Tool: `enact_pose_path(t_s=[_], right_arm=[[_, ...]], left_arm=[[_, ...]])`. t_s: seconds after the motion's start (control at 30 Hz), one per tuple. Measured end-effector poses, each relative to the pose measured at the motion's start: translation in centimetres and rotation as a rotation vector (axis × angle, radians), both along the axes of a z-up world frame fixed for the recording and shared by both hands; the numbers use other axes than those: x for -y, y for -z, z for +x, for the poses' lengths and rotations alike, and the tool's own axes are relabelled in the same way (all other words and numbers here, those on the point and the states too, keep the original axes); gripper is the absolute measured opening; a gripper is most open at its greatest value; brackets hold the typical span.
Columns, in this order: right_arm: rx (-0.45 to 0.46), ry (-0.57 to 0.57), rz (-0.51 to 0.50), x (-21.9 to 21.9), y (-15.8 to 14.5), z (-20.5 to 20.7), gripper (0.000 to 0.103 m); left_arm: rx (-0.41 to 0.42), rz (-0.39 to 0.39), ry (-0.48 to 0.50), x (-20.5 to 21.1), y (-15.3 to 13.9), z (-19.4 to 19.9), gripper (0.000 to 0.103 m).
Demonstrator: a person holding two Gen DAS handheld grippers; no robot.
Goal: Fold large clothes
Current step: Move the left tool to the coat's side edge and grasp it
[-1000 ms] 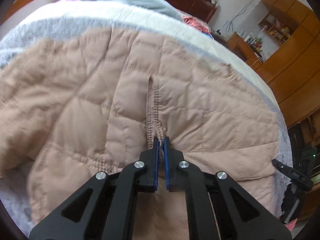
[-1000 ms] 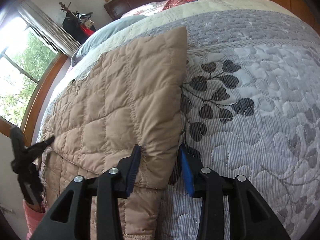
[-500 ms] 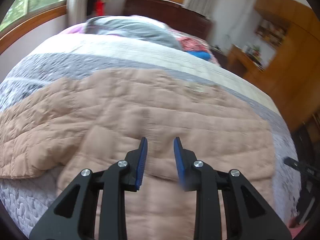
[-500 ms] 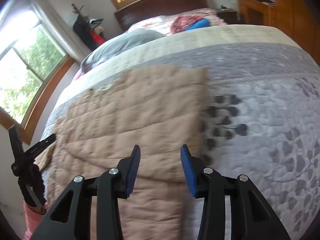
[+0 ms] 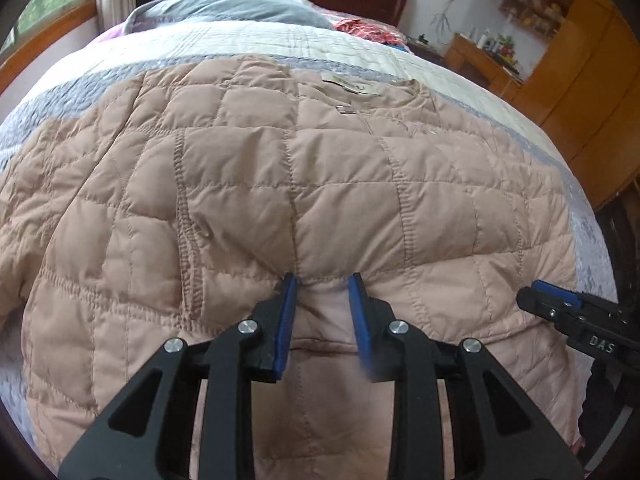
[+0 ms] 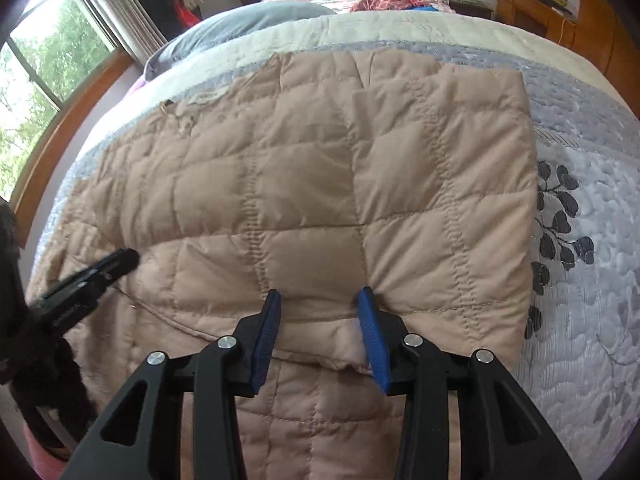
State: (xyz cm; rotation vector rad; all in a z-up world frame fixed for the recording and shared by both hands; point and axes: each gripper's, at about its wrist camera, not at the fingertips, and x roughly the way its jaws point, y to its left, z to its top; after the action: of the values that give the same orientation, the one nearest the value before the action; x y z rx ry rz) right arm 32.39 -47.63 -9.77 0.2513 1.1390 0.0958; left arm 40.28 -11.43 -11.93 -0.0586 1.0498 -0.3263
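We held the left gripper (image 5: 322, 284) and right gripper (image 6: 320, 300) spread around the quilted jacket's (image 5: 280, 184) folded edge, judging a shallow pinch might drop one layer.

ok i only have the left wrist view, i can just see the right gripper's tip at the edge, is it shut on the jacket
observer: No. The right gripper is open, with its blue fingers on either side of a bit of the quilted jacket's near edge.
operator: and the jacket's side over there, is it folded in
observer: Yes. That side ends in one straight folded edge running from top to bottom.
operator: whats past it
observer: The grey bedspread, with a black leaf print right beside the fold.
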Motion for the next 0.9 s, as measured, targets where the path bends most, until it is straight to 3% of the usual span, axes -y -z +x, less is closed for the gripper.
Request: enact_pose_path(t_s=[0.2,0.37,0.43,0.5,0.63,0.77,0.9], right_arm=[[0.057,0.01,-0.084,-1.2,0.6,-0.8,0.04],[0.065,0.013,0.013,0.3,-0.8,-0.9,0.042],[0.111,0.008,0.069,1.6,-2.2,-2.0,0.048],[0.164,0.024,0.065,3.3,-3.9,-3.7,0.051],[0.185,0.081,0.074,7.8,-5.3,-6.6,0.053],[0.172,0.141,0.047,11.5,-4.8,-8.3,0.054],[0.136,0.156,0.061,12.6,-3.5,-7.7,0.054]], left_arm=[[0.029,0.023,-0.005,0.4,0.4,-0.7,0.028],[-0.012,0.019,-0.019,0.6,-1.0,-0.2,0.028],[-0.027,-0.048,-0.017,-0.9,-2.5,-0.4,0.043],[-0.006,-0.079,-0.036,-2.8,-4.0,-1.3,0.052],[0.05,-0.08,-0.12,-9.7,-6.2,-3.7,0.06],[0.041,-0.058,-0.308,-18.7,-6.1,-5.6,0.062],[0.003,-0.041,-0.55,-28.8,-4.6,-8.2,0.062]])
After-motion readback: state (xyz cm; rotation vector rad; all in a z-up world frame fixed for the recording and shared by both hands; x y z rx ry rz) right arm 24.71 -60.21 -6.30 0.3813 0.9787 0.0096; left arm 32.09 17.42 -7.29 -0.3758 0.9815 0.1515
